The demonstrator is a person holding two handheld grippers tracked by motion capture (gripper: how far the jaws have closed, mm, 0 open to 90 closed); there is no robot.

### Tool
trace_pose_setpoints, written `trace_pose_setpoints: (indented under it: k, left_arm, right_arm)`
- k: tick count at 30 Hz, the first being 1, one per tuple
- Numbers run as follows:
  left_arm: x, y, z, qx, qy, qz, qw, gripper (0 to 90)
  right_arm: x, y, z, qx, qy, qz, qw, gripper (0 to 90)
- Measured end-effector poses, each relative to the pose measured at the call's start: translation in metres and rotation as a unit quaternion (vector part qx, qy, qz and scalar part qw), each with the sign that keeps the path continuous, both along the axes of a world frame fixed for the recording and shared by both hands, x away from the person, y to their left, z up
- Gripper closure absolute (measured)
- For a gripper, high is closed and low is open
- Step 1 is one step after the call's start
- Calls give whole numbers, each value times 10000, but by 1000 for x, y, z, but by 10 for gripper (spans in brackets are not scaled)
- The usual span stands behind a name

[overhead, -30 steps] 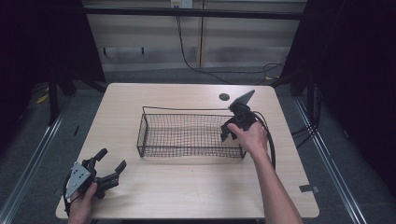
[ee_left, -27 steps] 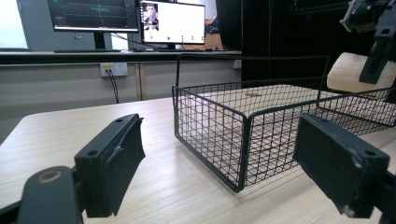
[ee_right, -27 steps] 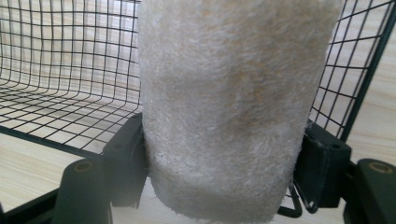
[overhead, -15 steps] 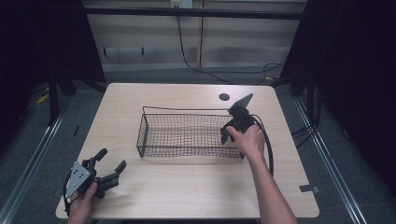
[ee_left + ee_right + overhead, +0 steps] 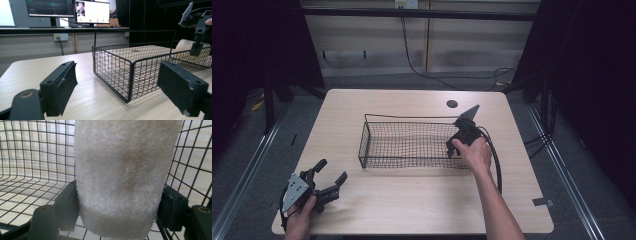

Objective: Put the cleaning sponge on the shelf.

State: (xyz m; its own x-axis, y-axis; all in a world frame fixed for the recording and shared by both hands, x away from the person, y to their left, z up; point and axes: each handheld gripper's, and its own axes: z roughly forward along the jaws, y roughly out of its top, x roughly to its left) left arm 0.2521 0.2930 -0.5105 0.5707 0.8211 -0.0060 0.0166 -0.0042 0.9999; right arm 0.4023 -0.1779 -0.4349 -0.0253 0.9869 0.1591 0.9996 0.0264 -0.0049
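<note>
The right tongs (image 5: pixel 117 202) grip a cream-white, fuzzy roll of towel-like cloth (image 5: pixel 125 175) between their black jaws, holding it low inside the right end of the black wire-mesh basket (image 5: pixel 412 145) at the middle of the light wooden worktop (image 5: pixel 412 200). The roll seems not yet released, so letting go and withdrawing likely remain. The left tongs (image 5: pixel 328 176) rest wide apart and empty near the worktop's front left corner.
</note>
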Motion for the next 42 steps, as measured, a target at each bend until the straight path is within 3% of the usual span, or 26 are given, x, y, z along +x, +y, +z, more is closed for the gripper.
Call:
trace_pose_setpoints:
  k: [27, 42]
  left_arm:
    - [0, 0, 0, -17, 11, -4, 10000, 157]
    - [0, 0, 0, -19, 11, -5, 10000, 157]
  right_arm:
    - [4, 13, -11, -259, 132, 16, 9996, 280]
    - [4, 13, -10, -101, 242, 93, 9996, 193]
